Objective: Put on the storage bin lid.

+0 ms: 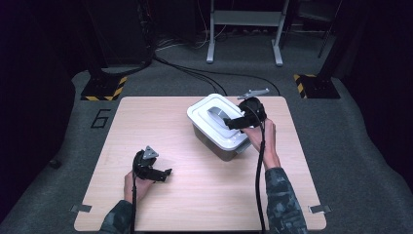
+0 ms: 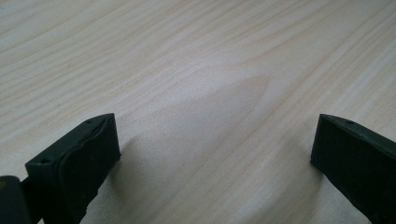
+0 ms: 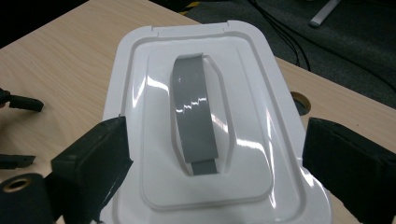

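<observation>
A grey box (image 1: 219, 146) with a white lid (image 1: 214, 122) stands on the wooden table (image 1: 195, 195), right of centre toward the far edge. A grey strap handle (image 3: 196, 112) lies flat in the lid's (image 3: 140, 93) recess. My right gripper (image 1: 233, 123) hovers over the lid's right end, open, its jaws spread wider than the handle with nothing between them (image 3: 217, 140). My left gripper (image 1: 165, 175) rests low at the table's near left, open over bare wood (image 2: 215, 154). Its jaw tips also appear far off in the right gripper view (image 3: 16, 130).
A round cable hole (image 3: 299, 102) sits in the table just beyond the box. Past the far edge, cables (image 1: 195, 73) run across grey carpet, with a metal stand (image 1: 243, 29) and hazard-striped bases (image 1: 104, 87) on it. A "6" (image 1: 100, 118) marks the floor at left.
</observation>
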The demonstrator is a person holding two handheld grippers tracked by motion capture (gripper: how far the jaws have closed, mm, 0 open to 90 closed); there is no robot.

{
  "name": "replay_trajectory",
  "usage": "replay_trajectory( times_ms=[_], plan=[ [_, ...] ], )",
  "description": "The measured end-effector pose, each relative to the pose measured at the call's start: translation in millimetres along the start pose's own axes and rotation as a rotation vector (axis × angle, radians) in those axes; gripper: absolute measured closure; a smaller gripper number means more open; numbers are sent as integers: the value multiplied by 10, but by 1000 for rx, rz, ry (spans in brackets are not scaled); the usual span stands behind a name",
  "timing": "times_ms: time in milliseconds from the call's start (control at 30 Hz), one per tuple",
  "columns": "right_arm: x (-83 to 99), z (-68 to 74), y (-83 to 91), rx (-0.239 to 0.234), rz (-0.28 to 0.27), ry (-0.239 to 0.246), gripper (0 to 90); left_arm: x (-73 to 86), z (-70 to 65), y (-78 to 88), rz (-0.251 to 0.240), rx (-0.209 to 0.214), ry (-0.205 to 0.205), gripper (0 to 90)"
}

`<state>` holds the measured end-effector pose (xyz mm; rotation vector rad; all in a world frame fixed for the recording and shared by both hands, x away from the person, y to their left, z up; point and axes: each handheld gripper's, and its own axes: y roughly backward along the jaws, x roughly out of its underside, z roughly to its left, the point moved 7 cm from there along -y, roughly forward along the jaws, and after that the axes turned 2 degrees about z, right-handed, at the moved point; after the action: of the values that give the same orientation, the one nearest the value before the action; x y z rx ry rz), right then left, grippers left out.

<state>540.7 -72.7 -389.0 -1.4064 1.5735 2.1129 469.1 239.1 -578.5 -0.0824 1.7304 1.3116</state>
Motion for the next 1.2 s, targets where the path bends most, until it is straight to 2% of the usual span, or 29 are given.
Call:
replay_trajectory(
  times_ms=[67,400,600,667,800,833,867,933,967,1000,1033,1067,1133,1200],
  plan=[
    [47,-18,73,6,0,-16,49,0,0,0,0,0,0,10],
    [383,-166,369,46,-6,-24,35,-1,0,1,2,1,-2,10],
    [651,-295,489,74,-2,-61,28,-1,1,0,1,0,-2,10],
    [782,-330,513,87,-3,-87,27,-1,0,-1,-1,1,-1,10],
    [1036,-391,506,100,11,-99,24,-2,0,-2,-2,1,-1,10],
    [1036,-391,506,100,11,-99,24,-2,0,-2,-2,1,-1,10],
    [1168,-423,492,110,17,-109,11,-2,0,-2,-1,1,-1,10],
    [1291,-457,478,125,17,-115,7,-2,0,-2,-1,1,-1,10],
    [1291,-457,478,125,17,-115,7,-2,0,-2,-1,1,-1,10],
    [1413,-479,465,149,24,-134,0,-1,1,-1,0,0,-2,10],
    [1413,-479,465,149,24,-134,0,-1,1,-1,0,0,-2,10],
    [1546,-505,448,164,33,-140,0,-1,0,-1,0,1,-2,10],
    [1616,-516,436,173,37,-143,0,0,1,2,4,1,-2,10],
    [1819,-541,389,186,47,-176,0,-1,1,-1,0,0,-1,10]
  ],
)
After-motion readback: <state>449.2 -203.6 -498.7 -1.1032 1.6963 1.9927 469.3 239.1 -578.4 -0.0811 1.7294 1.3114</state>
